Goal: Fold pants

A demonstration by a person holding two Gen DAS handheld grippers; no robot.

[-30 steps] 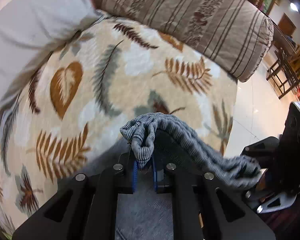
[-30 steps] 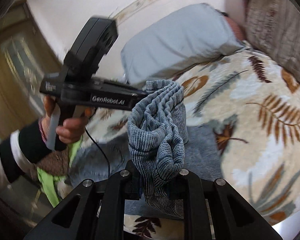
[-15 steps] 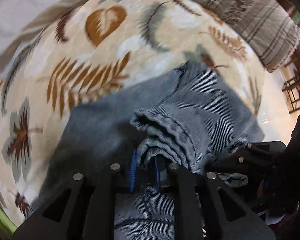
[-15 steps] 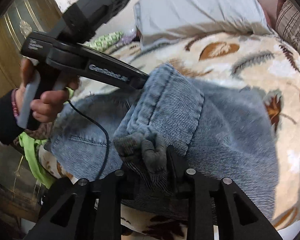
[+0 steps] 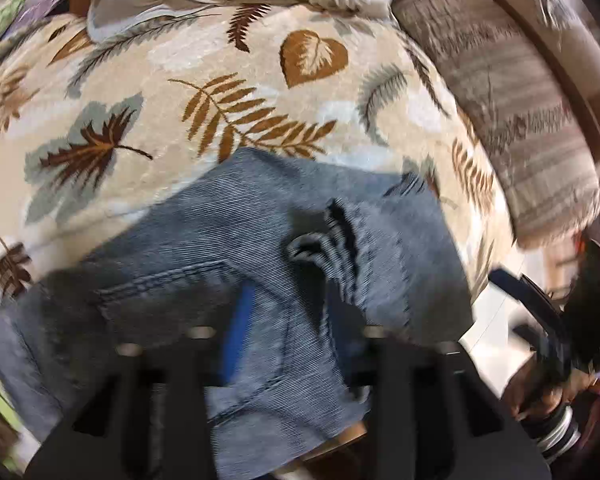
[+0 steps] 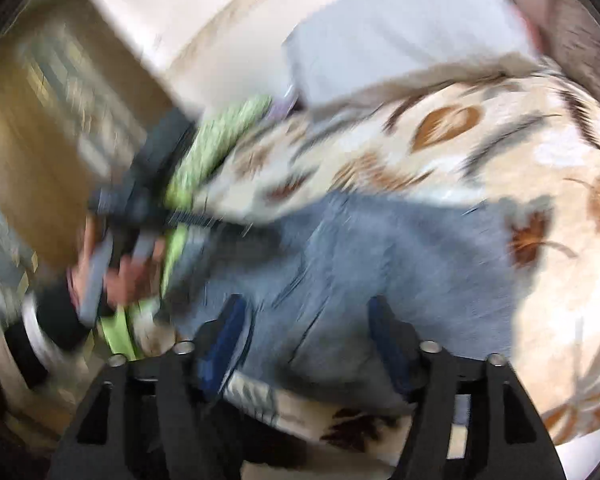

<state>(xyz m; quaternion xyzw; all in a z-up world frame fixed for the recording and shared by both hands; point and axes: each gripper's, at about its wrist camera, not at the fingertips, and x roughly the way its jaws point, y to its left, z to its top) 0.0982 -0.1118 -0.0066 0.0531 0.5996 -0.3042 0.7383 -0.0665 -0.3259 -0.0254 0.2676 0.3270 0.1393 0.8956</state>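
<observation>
Now both tongs, left (image 5: 284,344) and right (image 6: 304,344), have just opened, freeing the folded jeans (image 5: 228,240).

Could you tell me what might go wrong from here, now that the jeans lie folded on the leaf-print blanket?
1. The bunched hem sits raised on the jeans, so the fold may spring open.
2. Both grippers, left and right, have just been opening with denim between their fingers; withdrawing could snag it.
3. The jeans lie near the leaf-print blanket edge and might slide off.

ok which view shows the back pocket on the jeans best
The left wrist view: the pocket sits just beyond the jaws, its stitched outline clear on the jeans. The right wrist view shows the jeans only as a blurred blue mass, with no pocket discernible.
</observation>
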